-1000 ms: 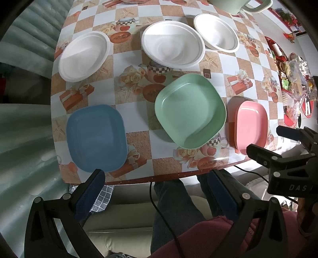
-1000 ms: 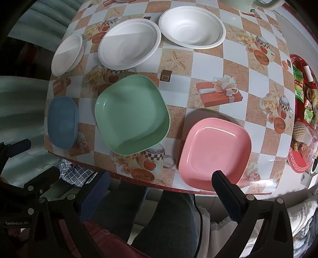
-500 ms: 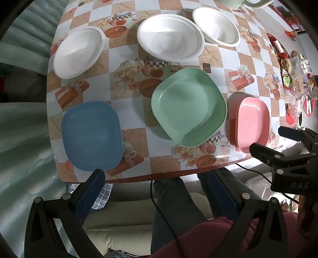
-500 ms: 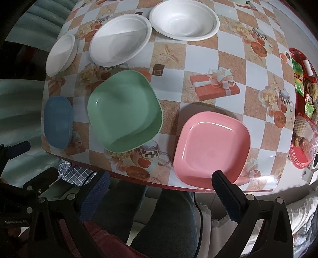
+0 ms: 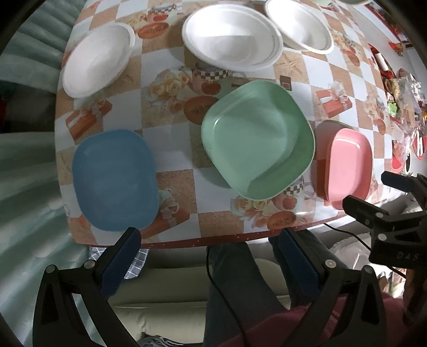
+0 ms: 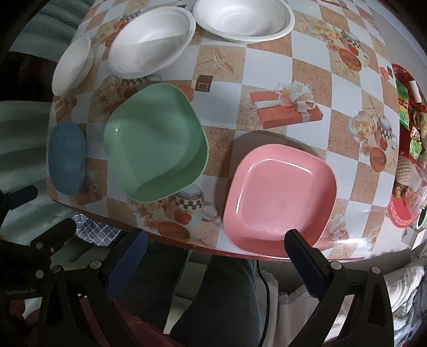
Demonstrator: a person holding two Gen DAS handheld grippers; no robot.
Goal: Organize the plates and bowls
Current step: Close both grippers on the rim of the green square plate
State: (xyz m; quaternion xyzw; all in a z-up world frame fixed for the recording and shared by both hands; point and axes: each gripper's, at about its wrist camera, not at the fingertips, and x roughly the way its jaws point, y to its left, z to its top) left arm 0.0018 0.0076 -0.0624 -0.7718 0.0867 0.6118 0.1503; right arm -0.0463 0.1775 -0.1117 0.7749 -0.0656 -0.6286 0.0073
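Plates — blue plate (image 5: 114, 180), green plate (image 5: 257, 138), pink plate (image 6: 280, 196) — square, round-cornered.

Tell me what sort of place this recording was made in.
Most likely a home dining or living area. A printed checkered tablecloth covers the table, with coloured plates such as the pink plate and white foam bowls; snack packets sit at the edge.

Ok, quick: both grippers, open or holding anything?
Left gripper: open, holding nothing.
Right gripper: open, holding nothing, near the pink plate.
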